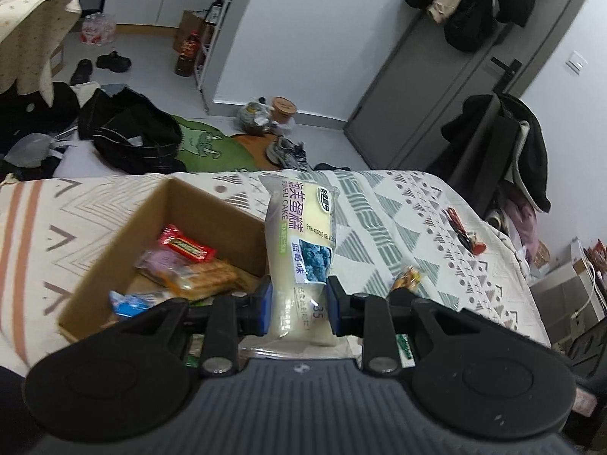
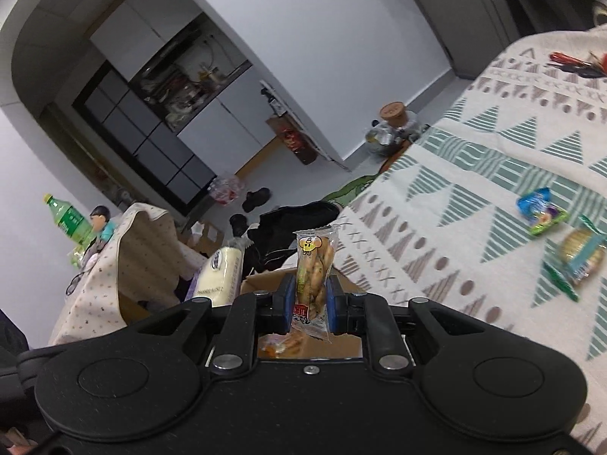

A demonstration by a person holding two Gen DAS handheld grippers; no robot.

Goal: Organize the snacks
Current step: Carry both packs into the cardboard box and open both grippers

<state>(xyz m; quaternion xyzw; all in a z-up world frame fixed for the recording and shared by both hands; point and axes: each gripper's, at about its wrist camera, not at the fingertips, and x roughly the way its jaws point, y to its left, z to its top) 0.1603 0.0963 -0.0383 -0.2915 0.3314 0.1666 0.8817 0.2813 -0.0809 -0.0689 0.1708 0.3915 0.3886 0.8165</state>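
Observation:
My left gripper [image 1: 298, 305] is shut on a pale cake packet [image 1: 299, 242] with a blueberry picture, held upright just right of an open cardboard box [image 1: 114, 250] that holds several wrapped snacks. My right gripper [image 2: 310, 299] is shut on a narrow clear packet of twisted biscuits [image 2: 313, 265], standing upright between the blue pads. The cake packet [image 2: 224, 273] also shows left of it in the right wrist view, with the cardboard box's edge [image 2: 261, 280] just behind the fingers. A blue-green snack [image 2: 540, 214] and a round biscuit pack [image 2: 582, 256] lie on the patterned bedspread [image 2: 474, 174].
A small orange snack [image 1: 408, 278] and red-black keys [image 1: 464, 235] lie on the bedspread [image 1: 398, 208]. Beyond the bed edge the floor holds black bags [image 1: 129, 132], shoes and a green mat. A cloth-covered table [image 2: 129, 258] with a green bottle [image 2: 68, 220] stands left.

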